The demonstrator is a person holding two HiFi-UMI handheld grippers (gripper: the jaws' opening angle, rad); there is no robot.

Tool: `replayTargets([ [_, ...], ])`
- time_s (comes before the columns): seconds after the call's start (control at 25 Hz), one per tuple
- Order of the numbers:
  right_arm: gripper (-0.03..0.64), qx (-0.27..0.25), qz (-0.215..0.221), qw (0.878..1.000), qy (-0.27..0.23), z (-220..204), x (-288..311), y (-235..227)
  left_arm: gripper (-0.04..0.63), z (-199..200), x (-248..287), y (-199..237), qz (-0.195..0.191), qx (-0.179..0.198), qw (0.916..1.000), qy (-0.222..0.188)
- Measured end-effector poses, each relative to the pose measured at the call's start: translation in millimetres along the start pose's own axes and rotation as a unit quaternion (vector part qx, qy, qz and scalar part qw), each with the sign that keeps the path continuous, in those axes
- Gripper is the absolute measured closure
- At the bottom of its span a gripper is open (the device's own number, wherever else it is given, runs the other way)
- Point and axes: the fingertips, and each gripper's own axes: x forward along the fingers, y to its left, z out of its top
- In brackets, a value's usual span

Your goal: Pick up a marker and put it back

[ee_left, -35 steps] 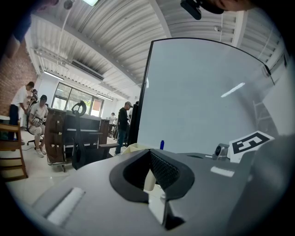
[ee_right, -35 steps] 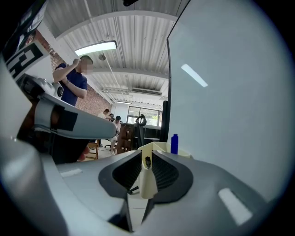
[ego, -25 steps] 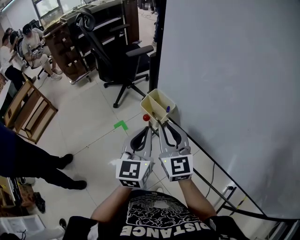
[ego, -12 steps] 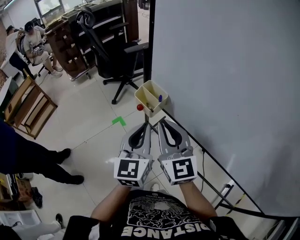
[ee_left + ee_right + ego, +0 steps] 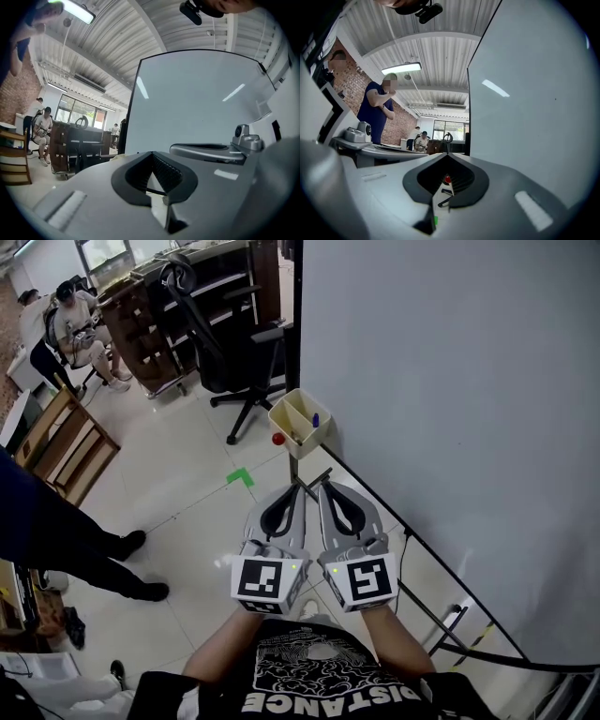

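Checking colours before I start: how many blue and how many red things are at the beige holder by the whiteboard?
Blue marker tip: 1
Red round piece: 1
Total: 2

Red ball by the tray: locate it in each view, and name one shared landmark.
Head view: red ball, upper centre, just left of the tray.
Left gripper view: not in it.
Right gripper view: red ball, low centre.
Shared landmark: the whiteboard, in all three.
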Motion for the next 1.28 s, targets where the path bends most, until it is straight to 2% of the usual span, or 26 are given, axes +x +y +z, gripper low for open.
replayTargets([
  [0.24,0.617,-0.002,-0.011,1.0,-0.003,7,-13,19,0.591,6,-21,0,-0.006,0.002,0.9999,-0.014],
  [0.76,0.617,-0.002,-0.033,0.999,0.002,9,-45,61,0.589,1,-75,-3,-0.025,0.0,0.9997,0.0],
  [1.12,0.617,-0.006,-0.036,0.999,0.005,12,-67,80,0.589,1,-103,-10,-0.027,-0.004,0.9996,-0.009],
  [1.28,0.617,-0.006,-0.036,0.999,0.007,11,-72,83,0.589,2,-109,-12,-0.024,-0.002,0.9997,0.006],
])
